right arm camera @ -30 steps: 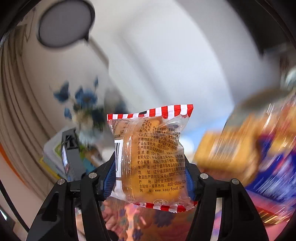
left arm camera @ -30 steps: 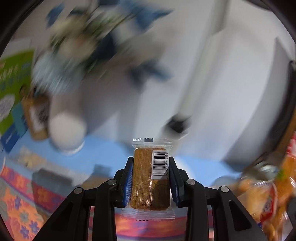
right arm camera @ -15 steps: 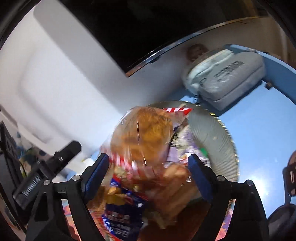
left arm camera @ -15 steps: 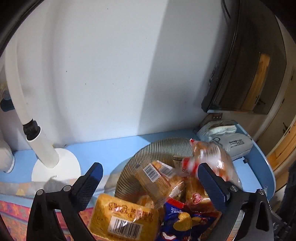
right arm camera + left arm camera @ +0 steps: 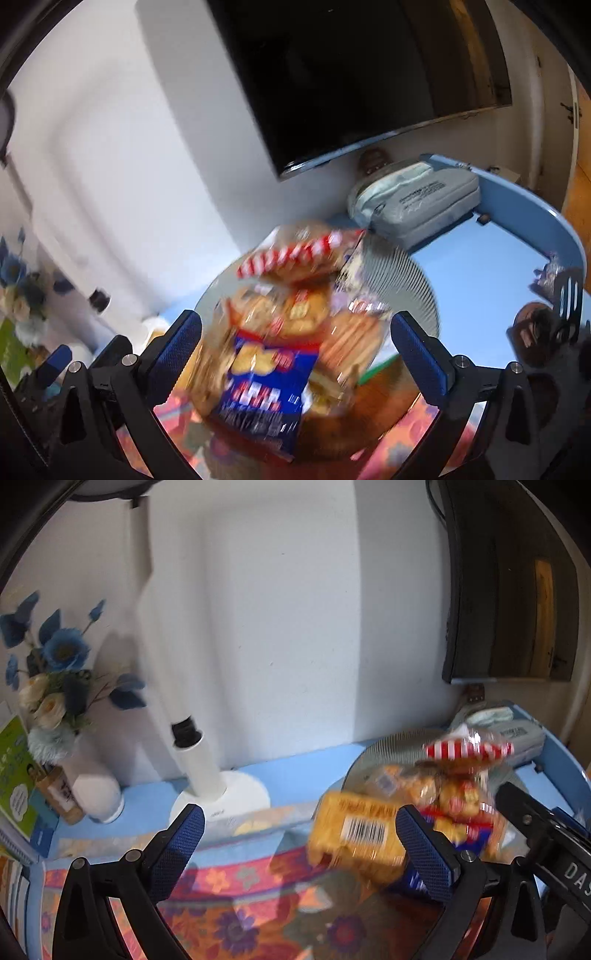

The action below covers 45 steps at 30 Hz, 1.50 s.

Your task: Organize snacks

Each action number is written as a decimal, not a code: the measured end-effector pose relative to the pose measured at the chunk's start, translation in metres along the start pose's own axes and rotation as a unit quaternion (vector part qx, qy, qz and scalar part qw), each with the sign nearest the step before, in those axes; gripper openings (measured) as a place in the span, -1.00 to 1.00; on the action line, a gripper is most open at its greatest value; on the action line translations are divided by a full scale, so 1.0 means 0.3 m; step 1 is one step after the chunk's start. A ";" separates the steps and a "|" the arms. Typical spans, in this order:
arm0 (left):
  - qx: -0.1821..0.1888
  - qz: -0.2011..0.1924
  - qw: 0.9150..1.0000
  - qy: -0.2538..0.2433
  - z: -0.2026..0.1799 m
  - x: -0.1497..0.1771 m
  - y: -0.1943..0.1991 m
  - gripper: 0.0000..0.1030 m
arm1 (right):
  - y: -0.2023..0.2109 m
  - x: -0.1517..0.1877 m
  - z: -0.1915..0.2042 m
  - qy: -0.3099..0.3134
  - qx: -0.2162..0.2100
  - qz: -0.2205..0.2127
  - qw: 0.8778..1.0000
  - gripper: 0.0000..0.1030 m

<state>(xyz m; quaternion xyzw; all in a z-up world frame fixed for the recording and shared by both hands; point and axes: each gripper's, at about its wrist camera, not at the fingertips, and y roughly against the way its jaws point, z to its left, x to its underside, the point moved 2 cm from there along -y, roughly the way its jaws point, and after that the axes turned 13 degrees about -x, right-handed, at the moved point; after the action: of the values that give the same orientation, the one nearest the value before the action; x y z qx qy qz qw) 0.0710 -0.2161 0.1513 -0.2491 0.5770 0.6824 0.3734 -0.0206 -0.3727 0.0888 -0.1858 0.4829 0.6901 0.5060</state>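
Both views are pretty smeary around the snacks, so labels are mostly a lost cause. The left claw [image 5: 299, 843] is spread wide with nothing between its blue pads, and the right claw [image 5: 295, 349] is just as wide and empty too. The snacks sit heaped in a ribbed round basket [image 5: 410, 273] on the blue surface [image 5: 491, 280], toward the right in the left view. On the pile's near left edge there's a yellow pack [image 5: 356, 832] with a barcode, blurred enough that I can't tell if it's resting flat or tipped. A red-and-white striped pack [image 5: 295, 254] is on top at the far side, and a blue bag [image 5: 267, 384] hangs over the near rim; the packs under them are just an orange mush. Far right behind the basket is a grey pouch [image 5: 417, 203] against the wall, under a dark screen [image 5: 351, 74] that's cut off at the top. Off to the left there's a white lamp base [image 5: 225, 797], and a vase of blue flowers [image 5: 55, 672] half cropped by the lens edge. A flowery orange cloth [image 5: 236, 919] covers the near part of the surface.
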 end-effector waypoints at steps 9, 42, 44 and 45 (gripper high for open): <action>-0.010 0.016 1.000 0.015 0.039 0.056 0.026 0.99 | 0.021 0.070 0.049 0.008 -0.030 0.032 0.999 1.00; 0.000 0.069 0.997 0.032 0.134 0.202 -0.182 0.99 | -0.136 0.206 0.053 -0.051 0.012 0.097 0.994 1.00; -0.007 0.074 0.996 0.041 0.189 0.223 -0.189 0.99 | -0.133 0.233 0.087 -0.051 0.004 0.081 0.995 1.00; -0.012 0.077 0.996 0.044 0.215 0.235 -0.195 0.99 | -0.132 0.252 0.106 -0.047 0.004 0.067 0.997 1.00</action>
<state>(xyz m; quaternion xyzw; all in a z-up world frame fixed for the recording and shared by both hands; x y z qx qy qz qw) 0.0813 -0.1343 0.0754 -0.2377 0.6022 0.7044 0.2911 -0.0101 -0.3055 0.0282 -0.1182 0.4722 0.7287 0.4816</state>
